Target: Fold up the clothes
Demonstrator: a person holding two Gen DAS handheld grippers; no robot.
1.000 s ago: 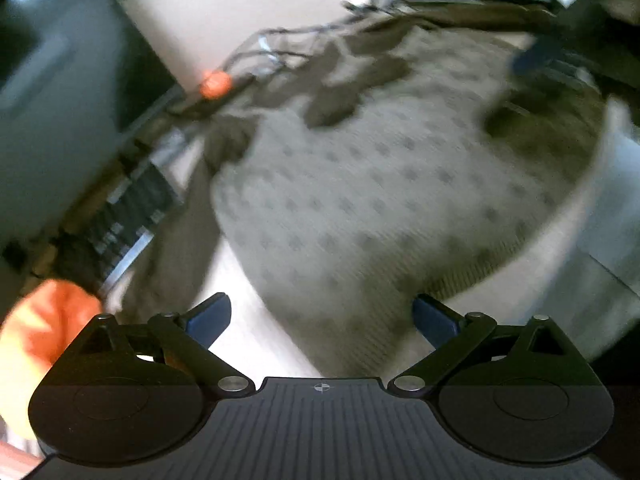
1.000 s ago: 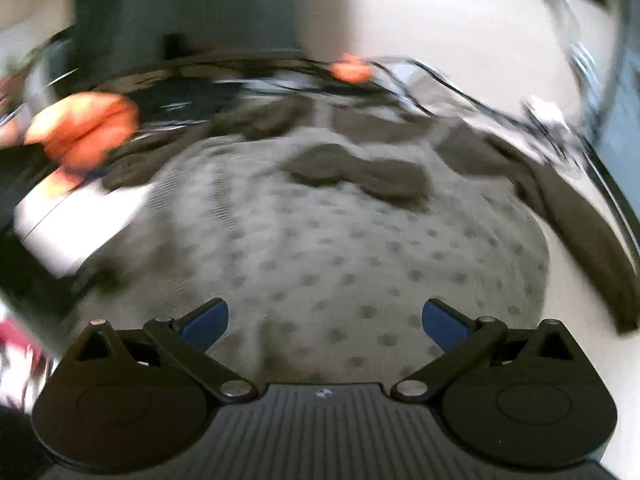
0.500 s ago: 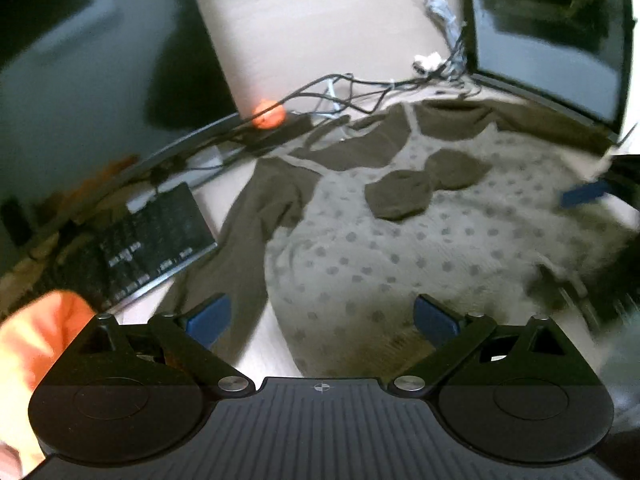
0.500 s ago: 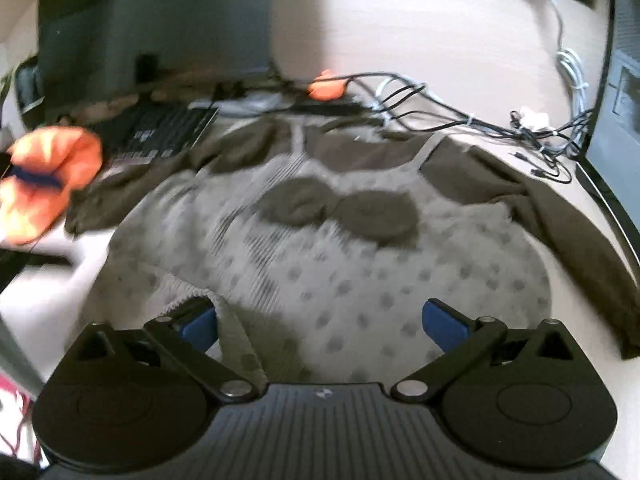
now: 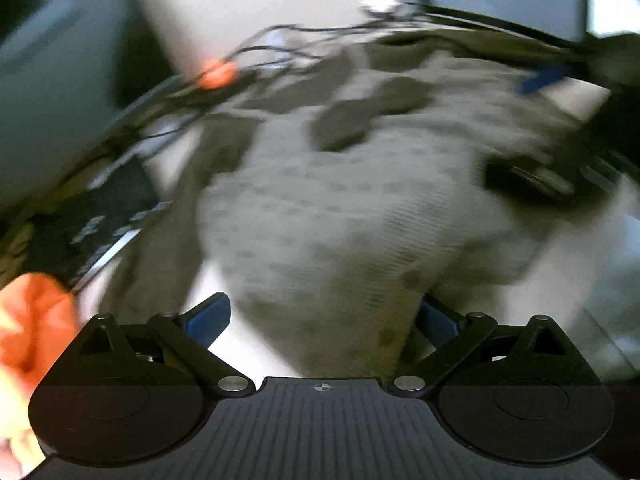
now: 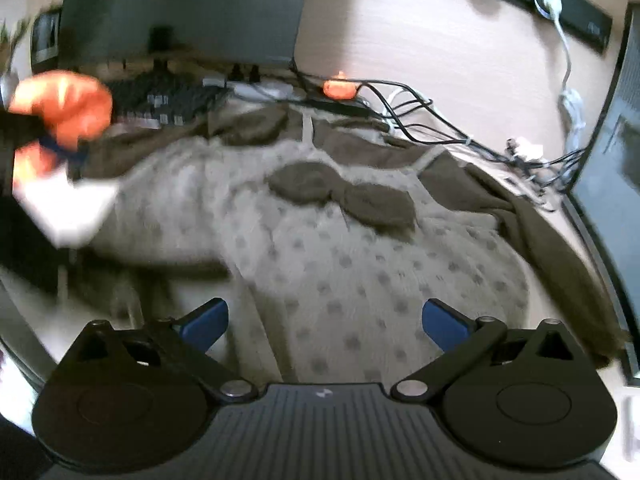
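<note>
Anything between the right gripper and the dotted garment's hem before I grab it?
Nothing visible. The right gripper is open directly over the dotted garment, fabric already between its fingers. The cables lie beyond the collar.

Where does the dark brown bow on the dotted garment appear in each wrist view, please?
Left wrist view: the dark brown bow sits above centre, blurred, on the dotted garment.
Right wrist view: the bow lies just above centre.
Shared landmark: the small orange object among the cables, upper left of the bow in the left wrist view, directly above it in the right.
</note>
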